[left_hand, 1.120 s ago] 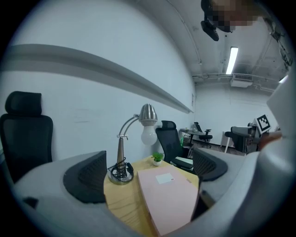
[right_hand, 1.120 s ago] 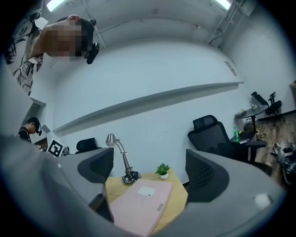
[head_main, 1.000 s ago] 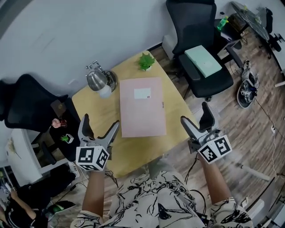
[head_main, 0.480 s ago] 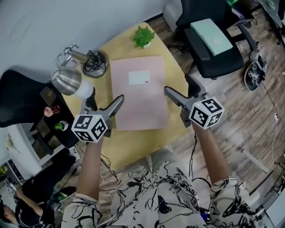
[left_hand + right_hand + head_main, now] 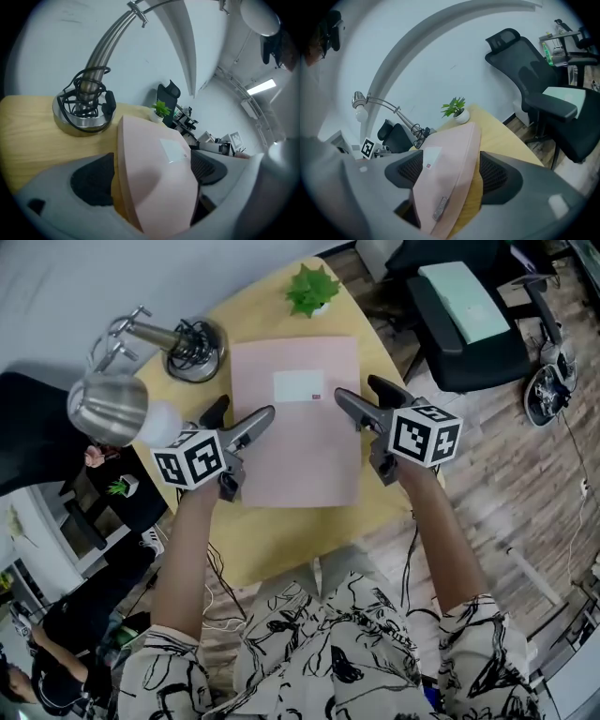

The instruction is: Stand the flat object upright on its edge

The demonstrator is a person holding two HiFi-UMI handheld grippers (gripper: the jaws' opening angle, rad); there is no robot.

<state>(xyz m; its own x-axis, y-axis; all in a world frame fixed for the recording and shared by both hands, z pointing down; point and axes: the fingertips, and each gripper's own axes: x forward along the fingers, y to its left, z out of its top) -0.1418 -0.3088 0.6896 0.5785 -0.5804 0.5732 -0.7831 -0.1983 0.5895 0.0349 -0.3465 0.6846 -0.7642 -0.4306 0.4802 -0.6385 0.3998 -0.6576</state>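
Pink folder (image 5: 298, 457) lies flat on the counter (image 5: 279, 532); my left tool (image 5: 244, 410) and right tool (image 5: 359, 390) straddle its side edges, jaws just closing, wide, not pressing it.

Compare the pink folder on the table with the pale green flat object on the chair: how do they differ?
The pink folder lies on the yellow table; the pale green flat object lies on a black chair. The pink one bears a white label; the green one shows none. Both lie flat.
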